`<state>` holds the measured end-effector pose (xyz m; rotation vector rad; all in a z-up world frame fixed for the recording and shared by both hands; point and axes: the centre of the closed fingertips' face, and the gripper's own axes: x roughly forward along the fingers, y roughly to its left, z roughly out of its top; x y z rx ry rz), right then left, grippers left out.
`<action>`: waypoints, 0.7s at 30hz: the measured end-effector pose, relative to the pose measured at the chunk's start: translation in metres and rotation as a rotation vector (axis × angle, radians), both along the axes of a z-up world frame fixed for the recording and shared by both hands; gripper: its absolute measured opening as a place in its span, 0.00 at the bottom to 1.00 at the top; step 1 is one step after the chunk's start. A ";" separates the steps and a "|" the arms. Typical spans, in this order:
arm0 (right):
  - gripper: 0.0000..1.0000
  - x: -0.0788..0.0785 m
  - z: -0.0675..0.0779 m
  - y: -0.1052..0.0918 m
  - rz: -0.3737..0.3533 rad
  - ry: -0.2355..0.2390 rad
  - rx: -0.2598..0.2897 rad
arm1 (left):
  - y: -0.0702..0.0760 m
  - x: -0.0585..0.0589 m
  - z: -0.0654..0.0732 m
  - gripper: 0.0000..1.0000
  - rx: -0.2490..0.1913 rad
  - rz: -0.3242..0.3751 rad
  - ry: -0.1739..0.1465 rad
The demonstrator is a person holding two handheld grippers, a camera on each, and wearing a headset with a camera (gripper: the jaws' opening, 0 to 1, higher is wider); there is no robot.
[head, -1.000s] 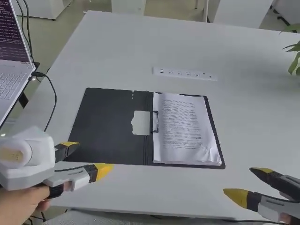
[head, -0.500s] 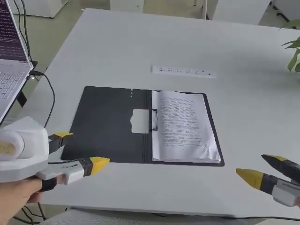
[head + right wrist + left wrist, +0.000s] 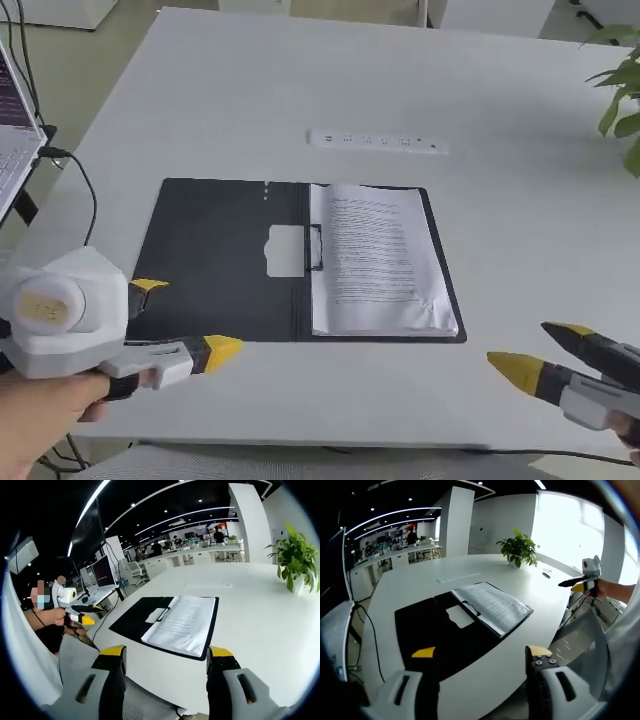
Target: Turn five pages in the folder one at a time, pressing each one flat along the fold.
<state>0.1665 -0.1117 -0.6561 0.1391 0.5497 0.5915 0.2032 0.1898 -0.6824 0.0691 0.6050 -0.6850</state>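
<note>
Lying open, the folder [image 3: 215,262] is beyond left gripper [image 3: 188,318] and right gripper [image 3: 538,348] fingers [image 3: 222,352].

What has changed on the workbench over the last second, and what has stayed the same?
Mainly the headset camera shifted the view. The right gripper has perhaps edged nearer the folder. Nothing was gripped or released. Unchanged: both grippers open, the left gripper by the near left corner; folder open, pages flat on its right half, none turned.
</note>
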 end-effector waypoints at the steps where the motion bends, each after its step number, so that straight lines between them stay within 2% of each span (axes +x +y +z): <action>1: 0.64 0.000 -0.001 0.000 -0.004 0.002 0.001 | -0.003 0.001 0.000 0.70 -0.003 -0.006 0.000; 13: 0.63 0.007 -0.009 0.006 -0.016 -0.001 0.037 | -0.043 0.019 -0.008 0.70 0.000 -0.083 0.004; 17: 0.63 0.011 -0.011 0.008 -0.025 -0.001 0.060 | -0.062 0.026 -0.011 0.70 0.007 -0.123 -0.003; 21: 0.62 0.014 -0.014 0.009 -0.039 0.001 0.082 | -0.086 0.034 -0.015 0.70 -0.004 -0.164 -0.005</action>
